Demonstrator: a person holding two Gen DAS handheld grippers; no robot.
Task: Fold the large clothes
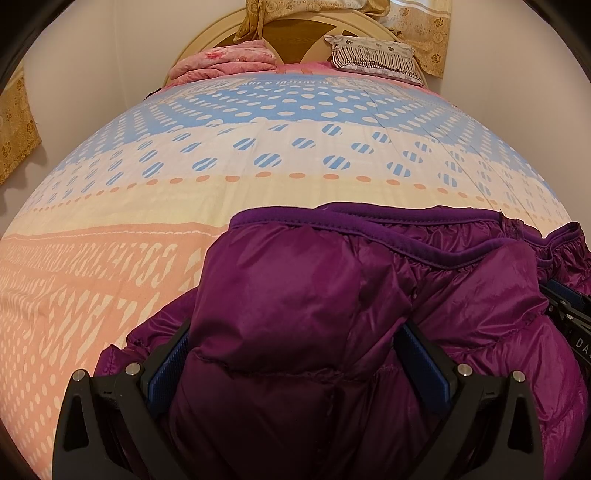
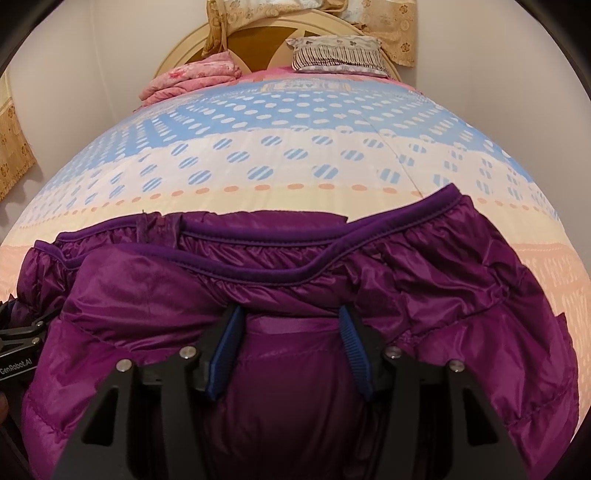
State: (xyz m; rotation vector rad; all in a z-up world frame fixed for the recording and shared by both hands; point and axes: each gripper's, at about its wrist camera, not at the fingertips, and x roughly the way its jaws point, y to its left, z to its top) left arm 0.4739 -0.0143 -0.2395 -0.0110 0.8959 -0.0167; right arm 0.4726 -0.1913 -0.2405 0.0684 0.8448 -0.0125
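Note:
A shiny purple down jacket (image 1: 461,295) lies bunched on the near part of the bed, its elastic-trimmed hem (image 2: 258,273) turned toward the headboard. In the left wrist view my left gripper (image 1: 295,332) is closed around a thick puffy fold that bulges up between the blue pads (image 1: 170,369). In the right wrist view my right gripper (image 2: 290,314) clamps another fold of the jacket (image 2: 443,295) between its pads (image 2: 351,343). Each gripper shows at the edge of the other's view: the right gripper (image 1: 569,314) and the left gripper (image 2: 22,336). The fabric hides both sets of fingertips.
The bed sheet (image 1: 258,147) is patterned in blue, cream and peach and stretches beyond the jacket. A folded pink quilt (image 1: 225,59) and a striped pillow (image 1: 373,55) lie against the round headboard (image 1: 291,33). Walls flank the bed, with a gold curtain (image 1: 14,125) at left.

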